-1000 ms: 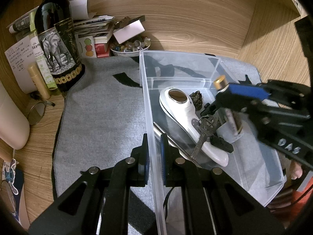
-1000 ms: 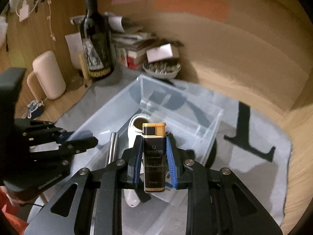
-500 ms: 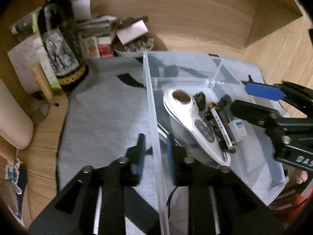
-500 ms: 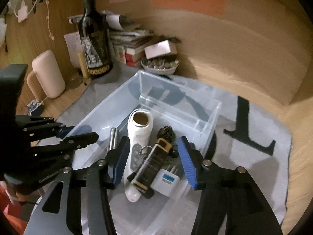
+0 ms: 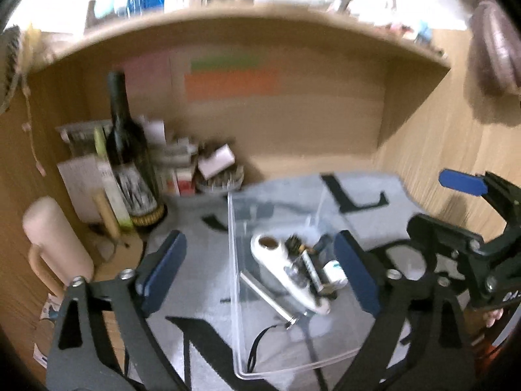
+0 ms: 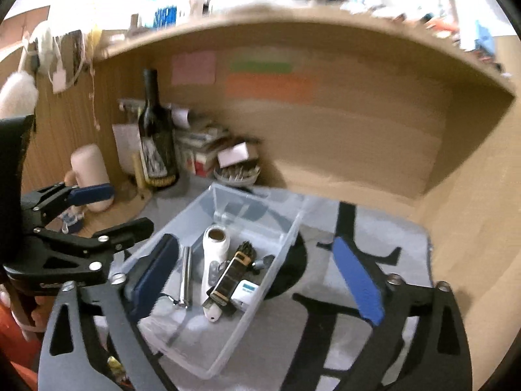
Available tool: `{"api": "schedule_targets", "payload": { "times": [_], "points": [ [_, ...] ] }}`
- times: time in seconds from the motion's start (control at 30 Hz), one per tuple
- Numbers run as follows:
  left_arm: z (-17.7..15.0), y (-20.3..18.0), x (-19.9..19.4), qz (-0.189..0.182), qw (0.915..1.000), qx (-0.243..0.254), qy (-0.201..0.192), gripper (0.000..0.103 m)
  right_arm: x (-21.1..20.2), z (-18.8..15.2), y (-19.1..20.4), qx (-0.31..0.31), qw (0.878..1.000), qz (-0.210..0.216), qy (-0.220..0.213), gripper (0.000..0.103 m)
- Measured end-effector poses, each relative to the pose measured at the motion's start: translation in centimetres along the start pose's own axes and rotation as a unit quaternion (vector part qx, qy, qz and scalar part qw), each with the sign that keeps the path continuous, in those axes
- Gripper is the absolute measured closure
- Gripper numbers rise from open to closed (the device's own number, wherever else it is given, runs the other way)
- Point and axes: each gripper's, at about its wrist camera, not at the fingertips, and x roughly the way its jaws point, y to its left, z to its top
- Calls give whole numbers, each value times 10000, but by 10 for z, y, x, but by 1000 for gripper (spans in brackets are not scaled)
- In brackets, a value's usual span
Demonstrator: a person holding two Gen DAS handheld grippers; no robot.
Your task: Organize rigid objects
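- The clear plastic bin is sitting on the grey mat under the wooden shelf alcove, holding all the small rigid items.
- Inside it, a white handheld device is lying lengthwise with its round brown end pointing toward the back wall.
- A black-and-gold lighter is lying tilted across the white device's right side, with a small white plug with a blue label just beside its lower end.
- A silver metal rod is lying along the bin floor to the left of the white device, apart from it.
- A dark, spiky object is sitting at the lighter's far end; what it is cannot be told.
- The right gripper is hovering above the bin with its blue pads spread wide, gripping nothing and touching nothing.
- The left gripper is also standing wide open over the bin's near left wall, empty, with its pads clear of the plastic.
- Beyond the mat, a dark wine bottle is standing upright near the back left corner, with a bowl of small bits just to its right and a pale pink mug to its left.
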Motion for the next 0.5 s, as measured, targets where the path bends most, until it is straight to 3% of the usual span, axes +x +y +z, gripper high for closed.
{"api": "schedule_targets", "payload": {
  "times": [0.13, 0.5],
  "points": [
    [2, -15, -29, 48, 9989, 124, -446, 3, -33, -4, -1, 8, 9990, -207, -407, 0],
    [-3, -29, -64, -171, 9960, -34, -875, 3, -79, -19, -5, 134, 9945, -496, -908, 0]
  ]
}}
